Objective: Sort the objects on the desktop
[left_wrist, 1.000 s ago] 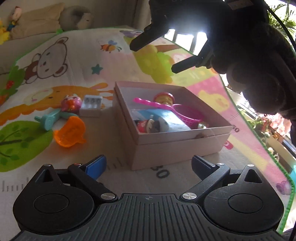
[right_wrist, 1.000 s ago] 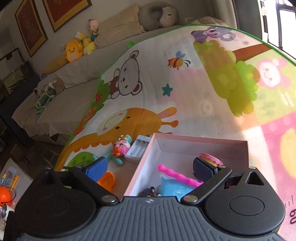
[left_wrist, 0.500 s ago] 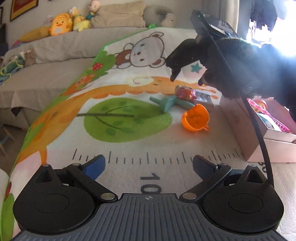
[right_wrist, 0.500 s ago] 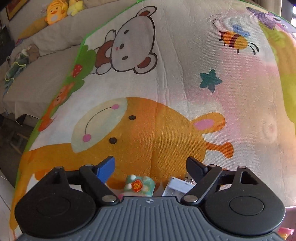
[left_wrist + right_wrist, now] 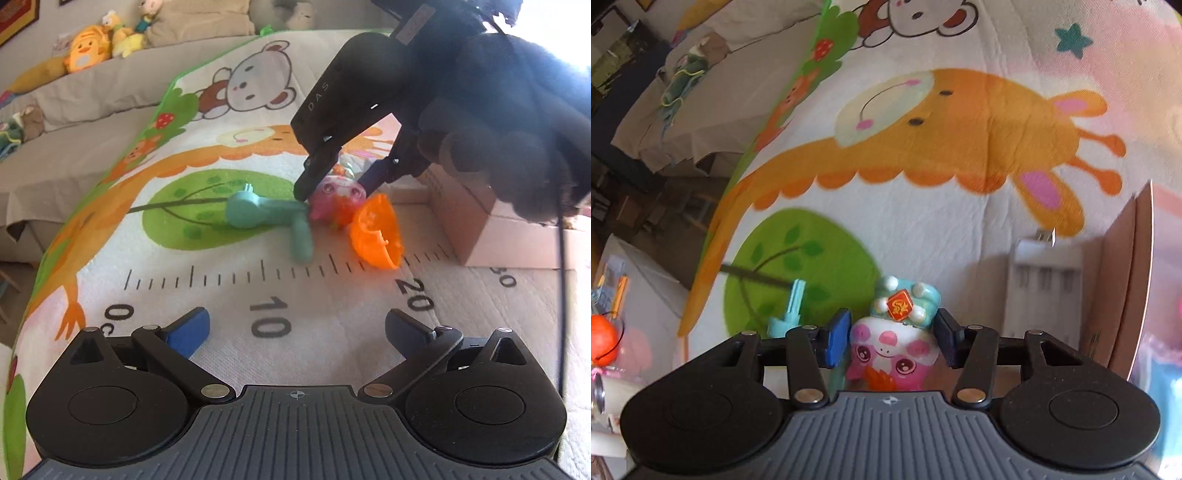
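Right tongs (image 5: pixel 892 341): pointed steeply down at the pink piggy figurine (image 5: pixel 892 354), my jaws closing with the toy between them; a sliver of gap shows at each pad, so I am not pressing on it yet.
Right tongs seen from my left camera (image 5: pixel 332 184): both fingertips bracket the figurine (image 5: pixel 338 199) on the play mat (image 5: pixel 332 332); my gloved hand (image 5: pixel 517 129) grips the handle above.
Left tongs (image 5: pixel 295 332): jaws wide apart, nothing between them, hovering over the printed ruler near the "10" mark.
Figurine: stands on the mat, pink face with a teal hat and a red badge, just beside the teal toy and the orange shell.
Teal toy (image 5: pixel 266 218): lies flat on the green tree print, its near end touching or almost touching the figurine; I cannot tell which.
Orange half-shell (image 5: pixel 376 232): tipped on its side on the far-right side of the figurine, open side up.
White battery charger (image 5: pixel 1047 280): lies flat against the wall of the box.
Pink cardboard box (image 5: pixel 480 221): sits on the mat to the right, its contents mostly out of view.
Background: plush toys (image 5: pixel 88 48) lined along the sofa behind the mat.
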Demonstrator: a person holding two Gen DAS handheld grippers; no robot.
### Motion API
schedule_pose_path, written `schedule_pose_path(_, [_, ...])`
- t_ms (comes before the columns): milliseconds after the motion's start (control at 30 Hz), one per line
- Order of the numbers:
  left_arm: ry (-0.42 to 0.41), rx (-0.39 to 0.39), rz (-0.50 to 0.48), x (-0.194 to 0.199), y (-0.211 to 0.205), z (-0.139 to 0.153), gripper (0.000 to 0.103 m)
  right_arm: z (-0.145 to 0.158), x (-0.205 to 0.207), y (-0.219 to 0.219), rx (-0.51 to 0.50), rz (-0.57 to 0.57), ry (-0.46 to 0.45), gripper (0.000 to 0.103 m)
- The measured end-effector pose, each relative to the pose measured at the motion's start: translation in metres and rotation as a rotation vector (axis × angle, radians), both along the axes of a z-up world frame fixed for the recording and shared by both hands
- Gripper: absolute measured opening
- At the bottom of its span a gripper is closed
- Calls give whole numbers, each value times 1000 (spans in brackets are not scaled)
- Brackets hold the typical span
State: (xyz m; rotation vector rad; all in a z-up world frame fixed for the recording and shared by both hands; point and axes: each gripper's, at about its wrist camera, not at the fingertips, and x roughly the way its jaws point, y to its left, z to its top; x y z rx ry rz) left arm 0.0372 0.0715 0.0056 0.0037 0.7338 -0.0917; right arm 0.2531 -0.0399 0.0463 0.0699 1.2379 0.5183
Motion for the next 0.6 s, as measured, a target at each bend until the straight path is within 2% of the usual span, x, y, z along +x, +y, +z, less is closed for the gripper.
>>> schedule_pose_path(133, [2,5,-2,-13,-4,0,103,3,-45,-12,78,80,145,51])
schedule_pose_path(167, [-1,6,3,-15,-5,0,103,11,-52,-17,96,88,132,51])
schedule_pose_path(200, [-3,2,9,-16,-6,0,103,26,-57,-24,105,92,69,51])
schedule_pose_path(267, [-7,5,19,-17,-7,-1,103,55,-57,-36,74,54,-92,53])
schedule_pose_path(333, [-9,6,29,-17,-8,-1,103,67,-41,-44,33,-6,-157,53])
schedule_pose_path(400, [-10,9,29,-17,-8,-1,103,63,-19,-46,-18,-53,-159,49])
schedule_pose_path(467, [-13,1,29,-18,-7,-1,103,50,-4,-41,-76,-75,-158,37])
schedule_pose_path(600, [-18,-13,29,-19,-4,-1,103,27,7,-20,-192,-44,-222,34])
